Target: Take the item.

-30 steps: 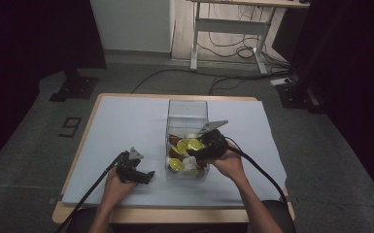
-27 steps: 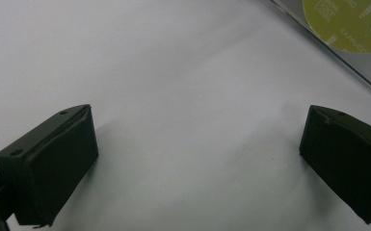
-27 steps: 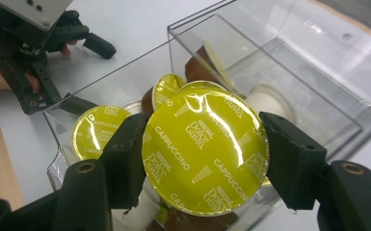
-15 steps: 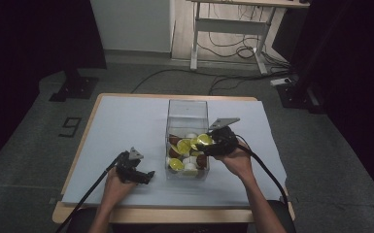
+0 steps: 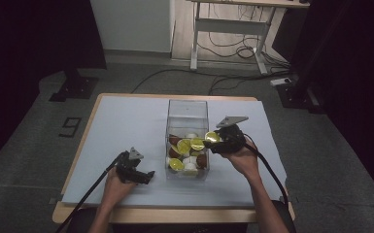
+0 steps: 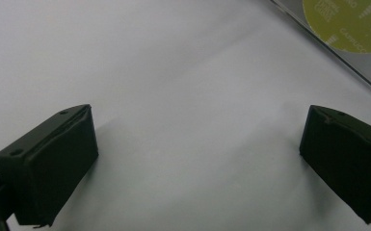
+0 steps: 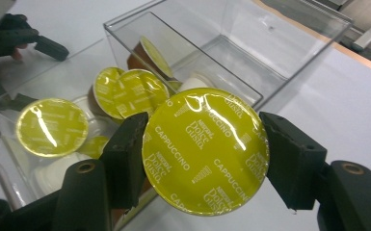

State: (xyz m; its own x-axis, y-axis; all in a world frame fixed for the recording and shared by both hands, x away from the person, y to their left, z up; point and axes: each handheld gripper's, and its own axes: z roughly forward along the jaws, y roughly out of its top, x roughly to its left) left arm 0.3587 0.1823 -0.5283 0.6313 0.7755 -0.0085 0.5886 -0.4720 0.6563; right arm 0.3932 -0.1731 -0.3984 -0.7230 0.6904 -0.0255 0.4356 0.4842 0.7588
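A clear plastic box (image 5: 188, 109) stands mid-table, holding several coffee capsules (image 5: 183, 145) with yellow-green foil lids, plus brown and white ones. My right gripper (image 5: 212, 140) is shut on one yellow-green capsule (image 7: 205, 149), lid facing the camera, held just above the box's right rim (image 7: 231, 82). My left gripper (image 5: 141, 174) rests on the white mat left of the box, its jaws wide open with nothing between them (image 6: 197, 159). A capsule's lid (image 6: 351, 24) shows through the box wall in the left gripper view.
The white mat (image 5: 121, 126) covers a wooden table (image 5: 73, 208). Cables trail from both grippers off the near edge. In the right gripper view the other hand and its gripper (image 7: 14, 36) sit beyond the box. A desk frame (image 5: 228, 29) and floor cables lie behind.
My right gripper has lifted the yellow-green capsule out of the box and carried it to the right, over the box's right rim. The left gripper has stayed put.
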